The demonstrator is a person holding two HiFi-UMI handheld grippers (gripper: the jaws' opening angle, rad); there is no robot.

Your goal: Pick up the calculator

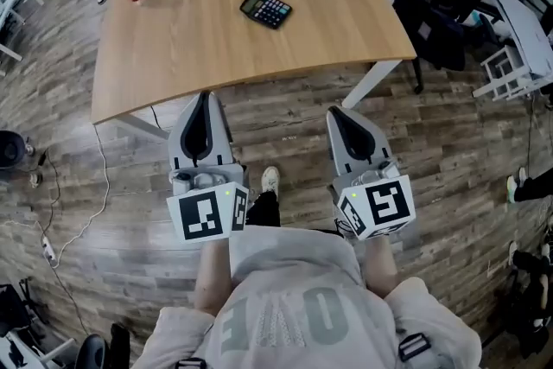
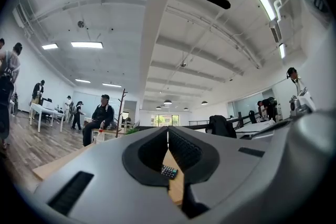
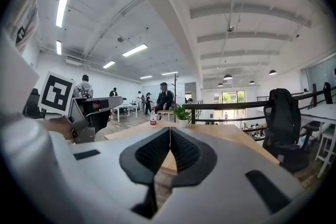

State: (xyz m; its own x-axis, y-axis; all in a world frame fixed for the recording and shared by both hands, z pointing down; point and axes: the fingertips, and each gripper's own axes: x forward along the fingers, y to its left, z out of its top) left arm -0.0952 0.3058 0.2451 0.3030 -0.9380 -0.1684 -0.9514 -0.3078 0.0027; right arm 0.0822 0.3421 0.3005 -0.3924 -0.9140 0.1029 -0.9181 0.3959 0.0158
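Low in frame, left gripper (image 1: 205,96) and right gripper (image 1: 339,111) jaws meet, empty; the calculator (image 1: 265,9), upper centre, looks light, stiff, slick: pinch its long edges.

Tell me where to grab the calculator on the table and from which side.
Grip the calculator across its two long edges, near the middle, probably coming down from above. It lies flat and skewed on the table, with bare wood all round, so a level approach would find little to pinch; line up with its slant.

Black calculator (image 1: 265,9), lying flat and askew, keys up, on wooden table (image 1: 190,47)
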